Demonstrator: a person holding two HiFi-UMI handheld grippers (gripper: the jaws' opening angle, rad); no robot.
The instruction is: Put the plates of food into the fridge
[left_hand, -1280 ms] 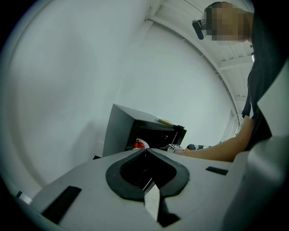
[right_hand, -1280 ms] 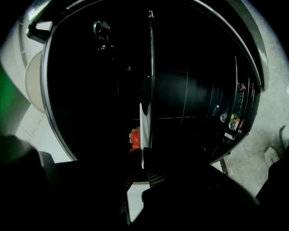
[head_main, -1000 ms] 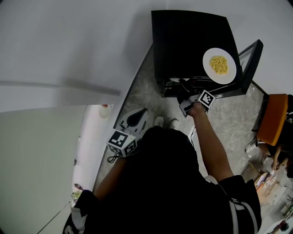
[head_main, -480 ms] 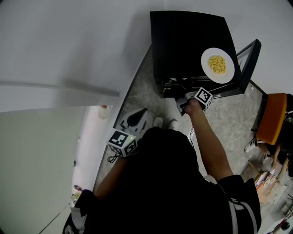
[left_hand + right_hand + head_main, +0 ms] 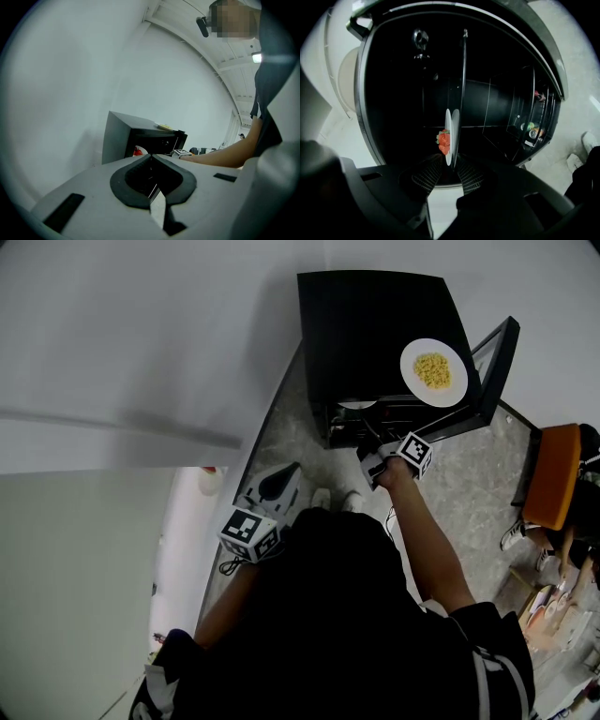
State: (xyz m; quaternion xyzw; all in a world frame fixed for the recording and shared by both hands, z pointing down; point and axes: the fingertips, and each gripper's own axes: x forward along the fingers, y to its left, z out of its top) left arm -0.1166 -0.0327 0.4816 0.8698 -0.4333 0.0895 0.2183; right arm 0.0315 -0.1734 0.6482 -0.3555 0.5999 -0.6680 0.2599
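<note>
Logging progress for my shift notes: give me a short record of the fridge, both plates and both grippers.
fridge: black, door open
strawberry plate: inside fridge, rim between right jaws
yellow-food plate: on top of fridge
right gripper: jaws just been opening, apart, off the plate
left gripper: jaws together, empty, away from fridge

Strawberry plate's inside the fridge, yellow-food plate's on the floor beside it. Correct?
One thing is off: the yellow-food plate sits on top of the fridge, not on the floor beside it. The head view shows this. The strawberry plate is inside the fridge, as you said.
</note>
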